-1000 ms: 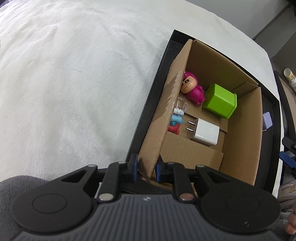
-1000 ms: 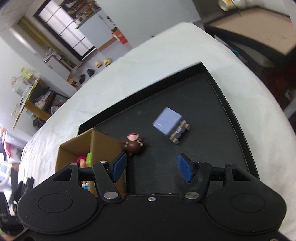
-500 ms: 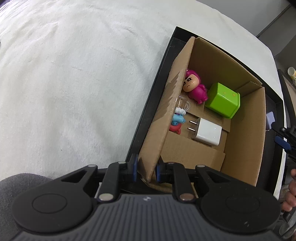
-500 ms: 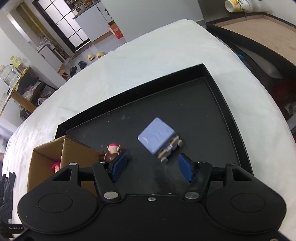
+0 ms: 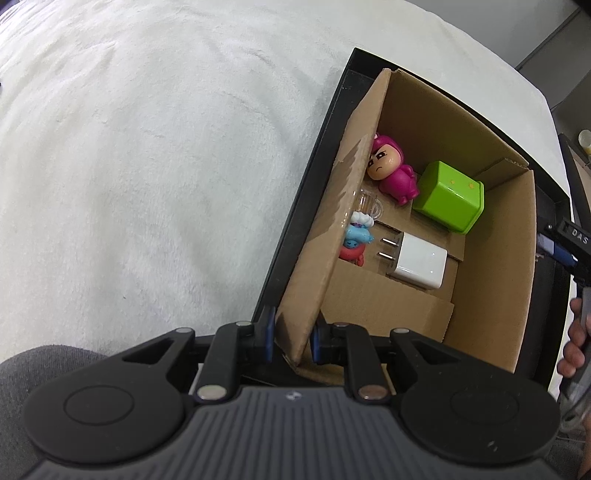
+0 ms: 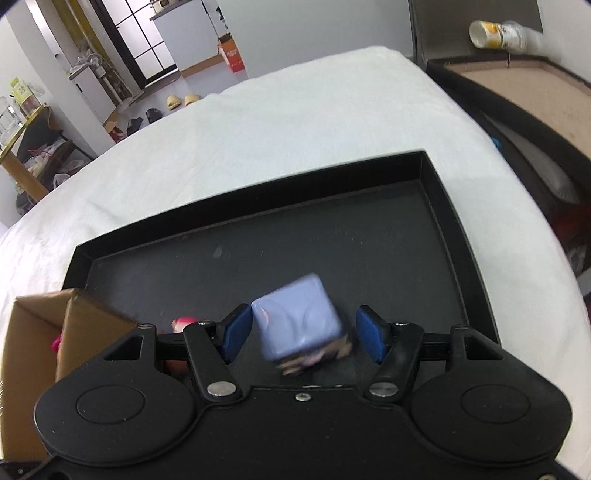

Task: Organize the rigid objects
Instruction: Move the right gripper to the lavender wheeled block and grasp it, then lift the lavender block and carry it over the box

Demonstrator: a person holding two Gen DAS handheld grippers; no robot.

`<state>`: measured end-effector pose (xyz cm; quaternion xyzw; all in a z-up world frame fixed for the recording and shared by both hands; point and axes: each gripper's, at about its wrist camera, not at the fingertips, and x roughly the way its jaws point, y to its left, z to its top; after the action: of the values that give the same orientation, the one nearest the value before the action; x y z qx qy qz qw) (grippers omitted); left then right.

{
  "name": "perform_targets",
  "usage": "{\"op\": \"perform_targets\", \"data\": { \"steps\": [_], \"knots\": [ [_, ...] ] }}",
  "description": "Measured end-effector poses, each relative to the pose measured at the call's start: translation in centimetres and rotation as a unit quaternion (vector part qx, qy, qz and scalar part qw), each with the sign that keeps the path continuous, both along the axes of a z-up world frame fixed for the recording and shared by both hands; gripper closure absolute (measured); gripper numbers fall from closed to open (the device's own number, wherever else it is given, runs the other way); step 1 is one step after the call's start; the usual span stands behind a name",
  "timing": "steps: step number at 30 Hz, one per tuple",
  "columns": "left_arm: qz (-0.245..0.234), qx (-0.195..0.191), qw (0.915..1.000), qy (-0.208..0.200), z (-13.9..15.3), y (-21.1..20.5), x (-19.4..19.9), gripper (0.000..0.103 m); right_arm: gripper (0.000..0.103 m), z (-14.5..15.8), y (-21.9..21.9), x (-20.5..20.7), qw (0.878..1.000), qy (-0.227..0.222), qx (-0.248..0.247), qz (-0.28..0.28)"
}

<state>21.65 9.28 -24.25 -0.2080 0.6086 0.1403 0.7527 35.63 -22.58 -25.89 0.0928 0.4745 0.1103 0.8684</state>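
Observation:
My left gripper is shut on the near left wall of the cardboard box, which stands in a black tray. Inside the box lie a pink figure, a green cube, a white charger, a small blue and red figure and a clear little mug. In the right wrist view my right gripper is open around a lilac cube toy with wheels on the tray. The toy is blurred. A small brown figure is mostly hidden behind the left finger.
The tray sits on a white cloth. The box corner shows at the left of the right wrist view. A second dark tray with a tan floor and a cup stand beyond the table's right edge.
My right gripper has moved forward and down over the lilac toy, which now lies between its open fingers. My left gripper keeps its hold on the box wall.

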Motion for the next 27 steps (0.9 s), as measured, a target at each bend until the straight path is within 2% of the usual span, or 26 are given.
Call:
{"op": "perform_targets", "data": {
  "steps": [3, 5, 9, 16, 22, 27],
  "knots": [
    [0.001, 0.001, 1.0000, -0.001, 0.0, 0.0, 0.0, 0.085, 0.042, -0.3, -0.1, 0.4, 1.000, -0.010, -0.001, -0.009],
    [0.001, 0.003, 1.0000, -0.002, 0.1, -0.1, 0.0, 0.085, 0.053, -0.5, -0.3, 0.5, 1.000, -0.012, 0.011, -0.009],
    [0.005, 0.002, 1.0000, 0.000, 0.0, 0.0, 0.0, 0.085, 0.054, 0.0, -0.3, 0.0, 1.000, -0.018, -0.006, -0.012],
    [0.008, 0.003, 0.9999, -0.005, -0.1, -0.1, -0.2, 0.085, 0.055, 1.0, -0.8, -1.8, 1.000, 0.010, 0.002, 0.000],
    [0.003, 0.004, 1.0000, -0.008, 0.0, -0.1, -0.3, 0.085, 0.056, 2.4, -1.0, -3.0, 1.000, 0.015, 0.011, 0.006],
    [0.001, 0.004, 0.9999, -0.010, 0.0, -0.1, -0.3, 0.085, 0.057, 3.1, -0.3, -4.2, 0.999, 0.025, -0.001, 0.024]
  ]
}}
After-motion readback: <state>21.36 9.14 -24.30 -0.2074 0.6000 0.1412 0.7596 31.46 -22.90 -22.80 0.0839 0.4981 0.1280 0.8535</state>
